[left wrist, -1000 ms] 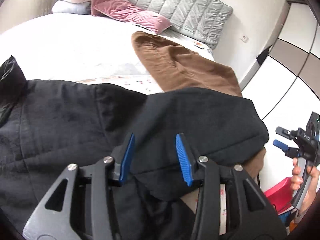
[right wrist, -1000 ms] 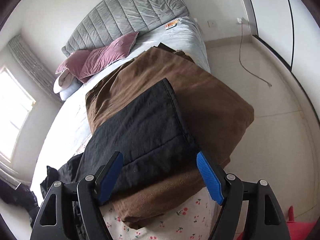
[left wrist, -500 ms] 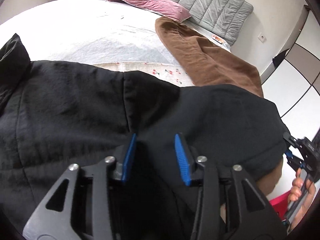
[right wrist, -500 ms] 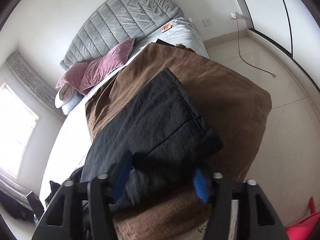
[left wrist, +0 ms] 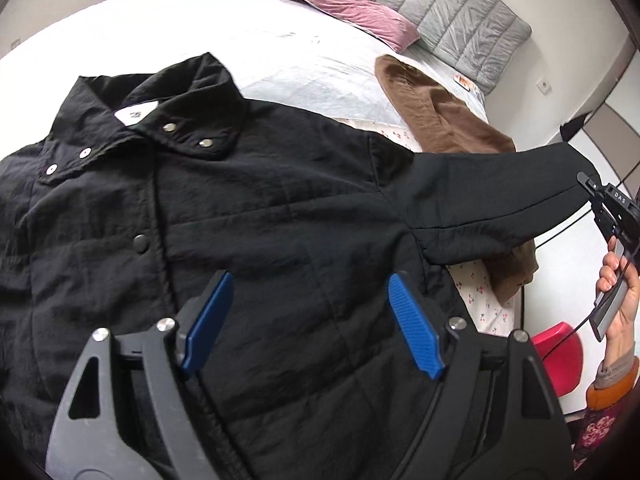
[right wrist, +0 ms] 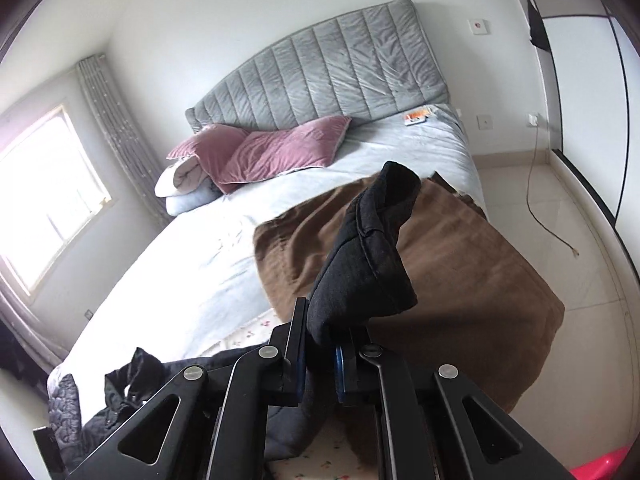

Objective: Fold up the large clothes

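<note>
The black jacket (left wrist: 248, 208) lies front-up on the white bed (left wrist: 224, 32), collar toward the pillows, snaps visible along the placket and collar. The left gripper (left wrist: 310, 320) hovers over the jacket's lower front, its jaws opening, the blue pads wide apart with only the flat fabric beneath them and nothing pinched. The jacket's sleeve (left wrist: 492, 204) is lifted clear of the bed and stretched out toward the right edge of the left wrist view, where the right gripper (left wrist: 600, 200) holds its cuff end, carried by the person's hand (left wrist: 618, 300) (an orange-edged sleeve shows at the wrist). In the right wrist view the right gripper (right wrist: 320, 360) is closing, its pads pressed on the bunched dark cuff (right wrist: 368, 264), which stands up out of the jaws. A brown garment (right wrist: 460, 264) is spread on the bed beyond the sleeve, near the bed's right side, partly over a cherry-print sheet (left wrist: 486, 300). Pink pillows (right wrist: 272, 152) and a grey quilted headboard (right wrist: 328, 76) are at the far end. A red object (left wrist: 560, 356) sits on the floor beside the bed; its nature cannot be determined. A cable (right wrist: 536, 200) trails across the tiled floor.
</note>
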### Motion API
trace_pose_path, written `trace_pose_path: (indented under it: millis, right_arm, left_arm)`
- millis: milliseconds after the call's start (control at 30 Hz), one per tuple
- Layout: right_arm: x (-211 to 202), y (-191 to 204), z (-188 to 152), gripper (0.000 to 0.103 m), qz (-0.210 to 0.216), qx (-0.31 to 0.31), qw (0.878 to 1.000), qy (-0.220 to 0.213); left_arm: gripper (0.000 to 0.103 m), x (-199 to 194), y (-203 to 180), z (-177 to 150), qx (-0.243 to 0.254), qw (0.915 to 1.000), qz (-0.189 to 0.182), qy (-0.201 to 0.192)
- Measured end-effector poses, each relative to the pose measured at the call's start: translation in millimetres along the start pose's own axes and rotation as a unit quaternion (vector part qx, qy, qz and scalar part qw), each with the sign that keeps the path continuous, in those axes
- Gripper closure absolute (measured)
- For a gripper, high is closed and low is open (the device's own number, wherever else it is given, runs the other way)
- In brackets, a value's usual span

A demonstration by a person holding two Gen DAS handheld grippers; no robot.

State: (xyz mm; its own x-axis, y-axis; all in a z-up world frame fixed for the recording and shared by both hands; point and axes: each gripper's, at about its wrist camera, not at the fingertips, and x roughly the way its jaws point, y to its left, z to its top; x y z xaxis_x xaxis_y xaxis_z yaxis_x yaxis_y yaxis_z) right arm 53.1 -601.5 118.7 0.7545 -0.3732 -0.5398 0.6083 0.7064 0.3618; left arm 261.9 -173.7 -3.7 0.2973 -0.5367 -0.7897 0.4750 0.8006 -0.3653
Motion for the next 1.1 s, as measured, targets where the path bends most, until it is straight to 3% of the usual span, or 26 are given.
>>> trace_pose_path:
  millis: [233,500,600,667,700,767,933,1033,1100]
  right_arm:
    - [-18,143,-4,0.093,0.092,-0.092,0.991,0.010]
    - [9,285,-70,0.092,0.201,-0.154,0.963,0.092]
    - [31,312,-112,0.072,0.264,-0.161,0.936,0.166]
    - [36,313,-135,0.051,0.313,-0.165,0.912,0.208]
    - [37,307,-141,0.046,0.319,-0.166,0.910,0.207]
    - [41,284,-145,0.037,0.297,-0.162,0.923,0.183]
    - [86,193,-151,0.036,0.201,-0.078,0.960,0.178]
    - [114,145,-161,0.036,0.132,-0.052,0.976,0.165]
    - [129,111,-166,0.036,0.110,-0.028,0.980,0.162]
  left_arm:
    - [0.023,-49,51,2,-0.042,0.9989,-0.010,-0.016]
    - [0.023,-79,94,-3,-0.071,0.9963,-0.015,-0.046]
    - [0.023,-80,116,-8,-0.083,0.9950,-0.017,-0.053]
    - [0.023,-76,129,-11,-0.085,0.9951,-0.012,-0.049]
    - [0.023,-72,135,-12,-0.086,0.9953,-0.007,-0.045]
    - [0.023,-63,146,-13,-0.085,0.9955,-0.001,-0.042]
    - [0.023,-26,158,-7,-0.092,0.9953,0.003,-0.031]
    - [0.034,5,157,0,-0.094,0.9954,0.015,-0.011]
    - [0.050,23,154,4,-0.097,0.9950,0.026,0.001]
